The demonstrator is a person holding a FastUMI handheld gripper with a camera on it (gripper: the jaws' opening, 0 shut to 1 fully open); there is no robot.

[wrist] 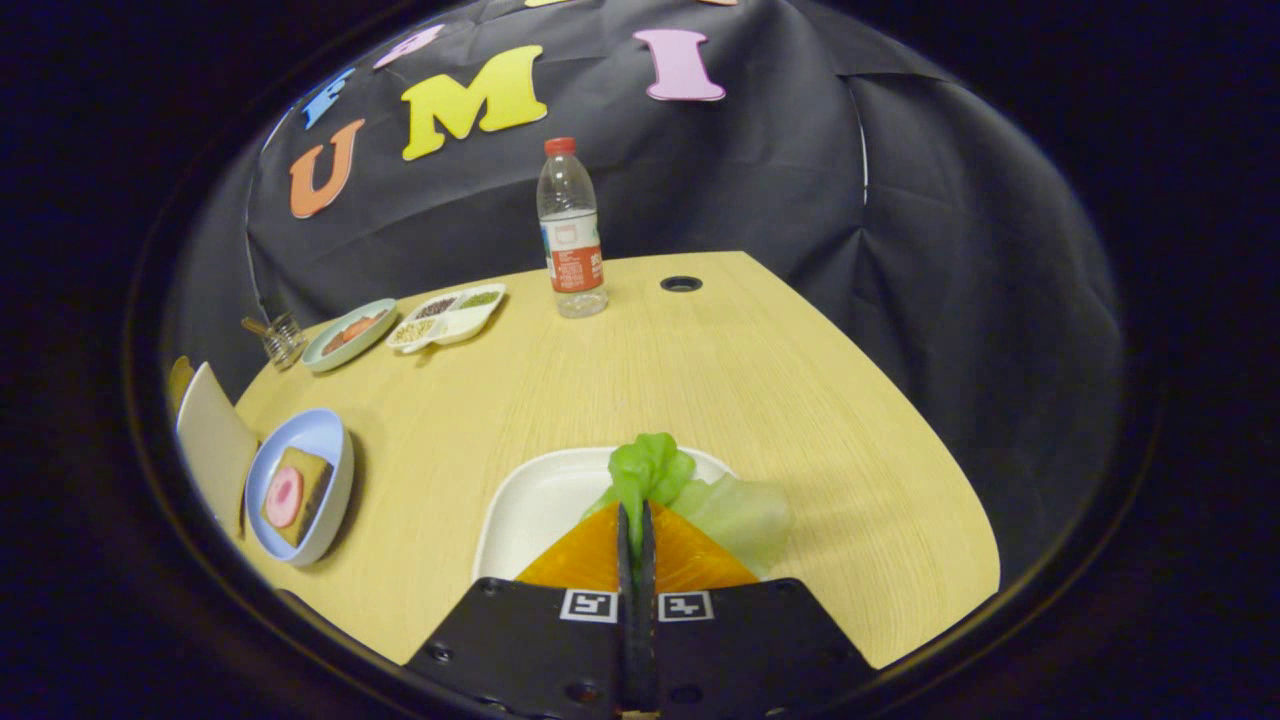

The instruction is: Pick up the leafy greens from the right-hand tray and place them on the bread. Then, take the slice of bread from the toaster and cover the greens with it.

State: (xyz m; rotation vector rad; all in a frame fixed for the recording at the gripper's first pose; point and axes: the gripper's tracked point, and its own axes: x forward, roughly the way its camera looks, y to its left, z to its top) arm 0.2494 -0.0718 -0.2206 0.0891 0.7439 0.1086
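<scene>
Leafy greens (655,475): pale green, crinkled, pinched between the closed claw (634,520) fingers, over the white square tray (530,505); a lighter leaf trails beside it. Bread (297,495): browned slice topped with a pink round, lying in a pale blue bowl (330,440) off to one side on the bench (720,370).

Wood tabletop (760,400): white tray (540,505) just ahead of tongs (635,530), blue plate (335,450) off left, bottle (570,235), divided dish (450,315), green plate (350,335) far beyond.
</scene>
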